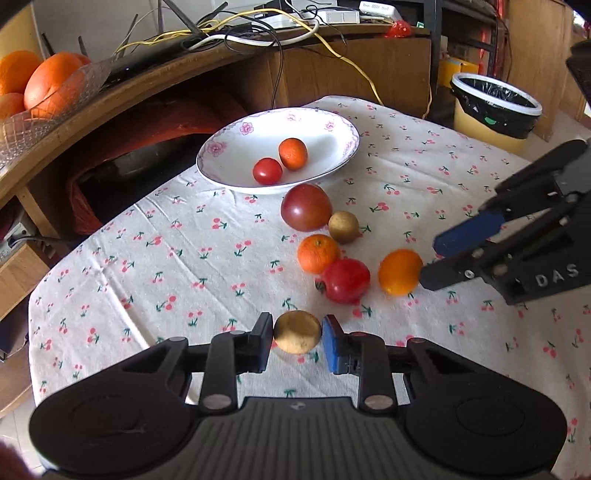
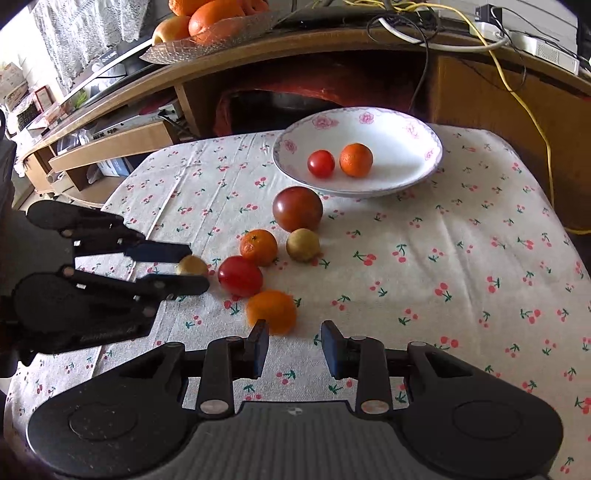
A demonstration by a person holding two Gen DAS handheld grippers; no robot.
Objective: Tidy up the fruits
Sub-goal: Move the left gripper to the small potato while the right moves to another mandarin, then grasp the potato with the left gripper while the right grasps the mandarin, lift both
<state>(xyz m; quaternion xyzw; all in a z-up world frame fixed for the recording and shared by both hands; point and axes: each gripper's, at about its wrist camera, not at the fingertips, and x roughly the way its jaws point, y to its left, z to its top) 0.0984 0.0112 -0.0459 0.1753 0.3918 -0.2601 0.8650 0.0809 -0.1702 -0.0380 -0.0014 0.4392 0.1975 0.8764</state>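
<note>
My left gripper (image 1: 298,338) is shut on a small yellow-brown fruit (image 1: 297,331) low over the cherry-print cloth; the right wrist view shows the same grip (image 2: 192,267). My right gripper (image 2: 295,345) stands open with nothing between its fingers. A blurred orange (image 2: 271,312) lies just ahead of its left finger. Beyond are a red tomato (image 1: 347,280), another orange (image 1: 318,253), a second yellow-brown fruit (image 1: 343,227) and a large dark red fruit (image 1: 306,206). The flowered plate (image 1: 236,155) holds a small tomato (image 1: 267,171) and a small orange (image 1: 293,153).
A wooden shelf runs behind the table, carrying a glass bowl of oranges (image 1: 37,92) and loose cables (image 1: 258,33). A lined waste bin (image 1: 495,107) stands past the table's far right corner. The cloth (image 2: 461,258) is bare right of the fruit.
</note>
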